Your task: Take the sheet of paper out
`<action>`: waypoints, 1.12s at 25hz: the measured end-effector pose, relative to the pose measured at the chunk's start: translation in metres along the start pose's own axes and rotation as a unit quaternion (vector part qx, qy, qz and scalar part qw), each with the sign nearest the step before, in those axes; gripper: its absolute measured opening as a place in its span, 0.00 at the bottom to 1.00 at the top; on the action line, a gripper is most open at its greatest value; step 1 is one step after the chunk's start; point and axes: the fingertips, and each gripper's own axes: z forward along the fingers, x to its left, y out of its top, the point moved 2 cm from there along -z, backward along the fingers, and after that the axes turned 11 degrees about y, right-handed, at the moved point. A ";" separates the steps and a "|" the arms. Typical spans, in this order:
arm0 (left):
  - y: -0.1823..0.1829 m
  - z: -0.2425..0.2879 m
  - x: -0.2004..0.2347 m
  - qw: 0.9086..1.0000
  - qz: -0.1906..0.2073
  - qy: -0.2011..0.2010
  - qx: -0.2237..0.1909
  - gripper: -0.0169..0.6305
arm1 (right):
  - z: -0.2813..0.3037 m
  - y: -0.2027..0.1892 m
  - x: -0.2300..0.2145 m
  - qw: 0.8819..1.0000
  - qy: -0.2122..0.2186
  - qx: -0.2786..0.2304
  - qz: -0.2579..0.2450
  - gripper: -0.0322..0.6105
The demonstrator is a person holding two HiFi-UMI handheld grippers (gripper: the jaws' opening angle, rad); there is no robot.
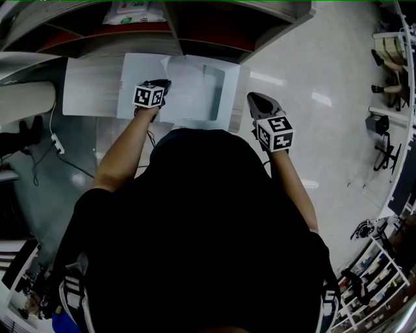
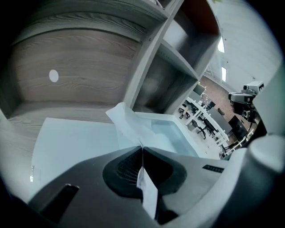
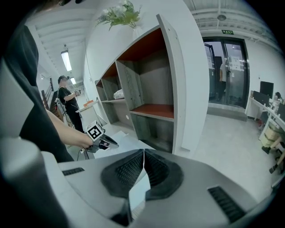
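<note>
My own dark-clothed head and shoulders (image 1: 195, 234) cover the near edge of the flat white open box (image 1: 91, 88). The crumpled thin white paper sheet (image 1: 188, 81) disappears between the pads of my left gripper (image 1: 164, 84), so its pinched strip is unseen there. The white printed packet (image 1: 133, 12) on the grey wooden shelf unit (image 1: 214, 36) is cut by the top edge, its print unreadable.

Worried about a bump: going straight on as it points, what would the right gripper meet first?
Probably the shelf unit's bottom compartment, just left of its white side panel; the right gripper, jaws shut, aims there, though depth is unclear.
</note>
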 end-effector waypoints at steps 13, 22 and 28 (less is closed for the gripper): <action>0.004 -0.040 0.030 1.000 0.002 0.015 -0.026 0.07 | 0.011 0.014 0.013 1.000 -0.001 -0.012 -0.008 0.07; 0.006 -0.071 0.045 0.999 -0.003 0.025 -0.048 0.07 | 0.016 0.023 0.024 1.000 0.002 -0.023 -0.011 0.07; 0.006 -0.092 0.053 0.998 -0.005 0.031 -0.060 0.07 | 0.014 0.025 0.030 1.000 0.001 -0.029 -0.010 0.07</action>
